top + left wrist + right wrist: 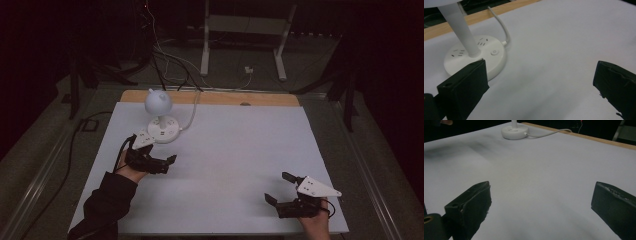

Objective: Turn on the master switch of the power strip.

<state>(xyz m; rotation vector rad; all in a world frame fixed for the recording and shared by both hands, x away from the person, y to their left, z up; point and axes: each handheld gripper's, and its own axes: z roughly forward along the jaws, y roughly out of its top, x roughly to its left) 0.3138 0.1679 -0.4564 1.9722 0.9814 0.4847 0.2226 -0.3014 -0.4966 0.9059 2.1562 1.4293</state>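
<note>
A table (pixel 225 165) covered in pale white sheeting, with a wooden strip along its far edge, carries a white desk lamp (pixel 161 116) toward its far left part. The lamp has a round head on a slim stem above a disc base with socket slots and a push button; its white cable (pixel 192 116) runs from the base toward the far edge of the table. The left hand-held gripper (pixel 159 161) sits just on the near side of the lamp base, jaws spread wide with nothing between them. The right hand-held gripper (pixel 278 188) lies well apart from the lamp, by the table's near right corner, jaws likewise parted and empty.
</note>
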